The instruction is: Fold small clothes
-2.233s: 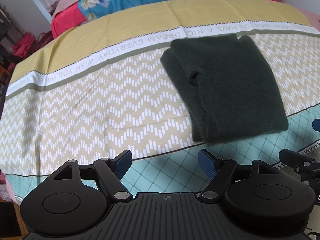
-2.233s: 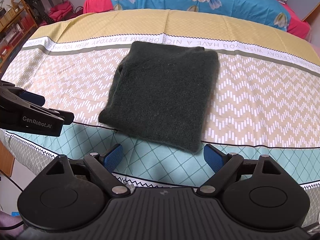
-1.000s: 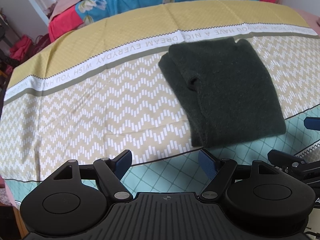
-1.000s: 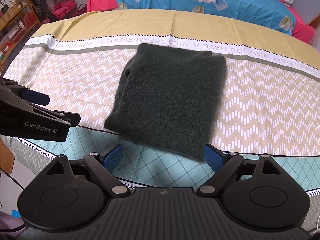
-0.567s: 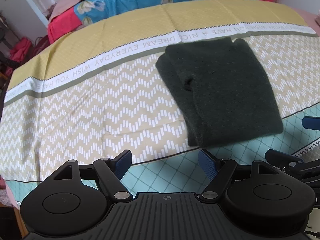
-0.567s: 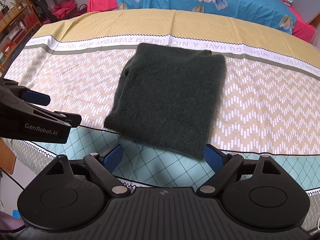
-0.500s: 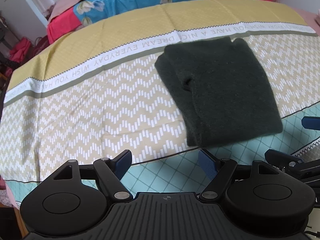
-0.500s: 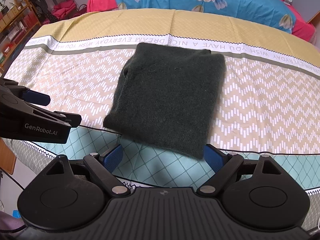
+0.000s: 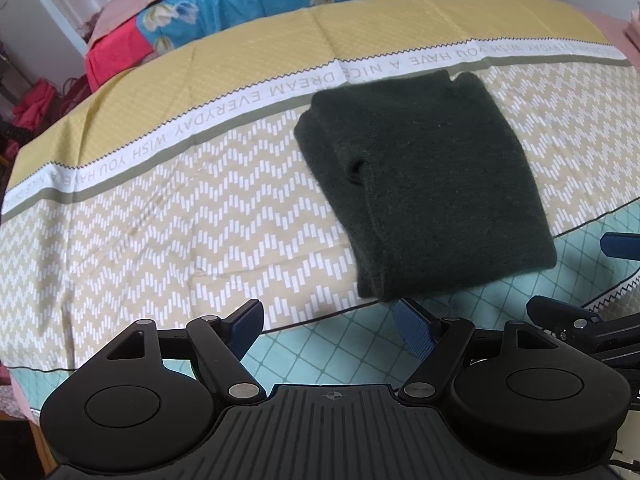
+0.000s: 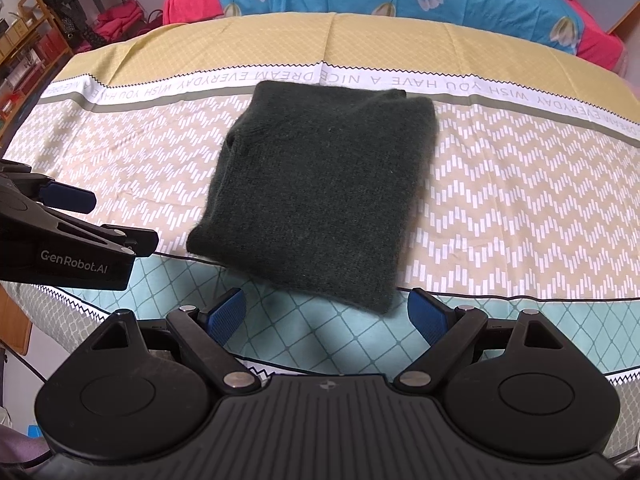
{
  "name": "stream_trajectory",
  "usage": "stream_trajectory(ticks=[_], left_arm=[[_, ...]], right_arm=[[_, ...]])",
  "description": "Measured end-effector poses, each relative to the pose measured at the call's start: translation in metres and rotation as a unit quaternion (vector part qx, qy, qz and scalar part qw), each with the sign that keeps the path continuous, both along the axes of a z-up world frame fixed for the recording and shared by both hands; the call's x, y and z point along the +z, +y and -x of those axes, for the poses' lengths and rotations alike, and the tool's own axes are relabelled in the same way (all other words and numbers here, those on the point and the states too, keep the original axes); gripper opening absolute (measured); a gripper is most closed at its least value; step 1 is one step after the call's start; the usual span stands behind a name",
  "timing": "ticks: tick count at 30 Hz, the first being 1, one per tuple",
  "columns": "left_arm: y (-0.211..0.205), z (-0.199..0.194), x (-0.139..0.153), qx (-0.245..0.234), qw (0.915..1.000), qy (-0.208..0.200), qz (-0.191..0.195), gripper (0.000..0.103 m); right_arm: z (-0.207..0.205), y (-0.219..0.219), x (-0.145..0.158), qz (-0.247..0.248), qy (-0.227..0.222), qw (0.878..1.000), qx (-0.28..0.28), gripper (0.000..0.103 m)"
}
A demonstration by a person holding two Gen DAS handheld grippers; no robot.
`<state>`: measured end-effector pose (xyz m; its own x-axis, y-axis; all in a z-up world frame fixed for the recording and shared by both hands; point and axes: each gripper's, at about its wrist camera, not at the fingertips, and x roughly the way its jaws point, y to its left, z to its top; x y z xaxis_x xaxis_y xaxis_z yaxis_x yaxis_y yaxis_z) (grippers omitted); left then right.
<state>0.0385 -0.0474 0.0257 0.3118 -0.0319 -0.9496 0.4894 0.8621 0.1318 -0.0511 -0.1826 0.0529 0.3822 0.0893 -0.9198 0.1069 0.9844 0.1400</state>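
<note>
Dark-green folded garment (image 10: 316, 196) | underside layers hidden | left tool (image 9: 332, 322), right tool (image 10: 326, 314) spread

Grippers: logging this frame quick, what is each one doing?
Left gripper: open, holding nothing.
Right gripper: open, holding nothing; sweater lies ahead, untouched.

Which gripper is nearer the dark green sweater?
Right, marginally. The right gripper brackets the dark green sweater at its near corner; the left gripper sits off its near-left corner, both open.
</note>
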Motion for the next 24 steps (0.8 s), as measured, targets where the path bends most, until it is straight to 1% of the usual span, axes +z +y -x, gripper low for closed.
stream_trajectory(ticks=[10, 18, 24], left_arm=[[-0.009, -0.008, -0.001, -0.006, 1.0000, 0.004, 0.007, 0.103], [-0.013, -0.014, -0.001, -0.011, 0.9996, 0.004, 0.025, 0.103], [-0.013, -0.020, -0.004, 0.000, 0.9998, 0.009, 0.018, 0.103]], right_arm=[[-0.006, -0.009, 0.002, 0.001, 0.001, 1.000, -0.005, 0.090], [-0.012, -0.013, -0.001, 0.002, 0.006, 1.000, -0.009, 0.090], [-0.018, -0.012, -0.003, 0.001, 0.008, 1.000, -0.001, 0.090]])
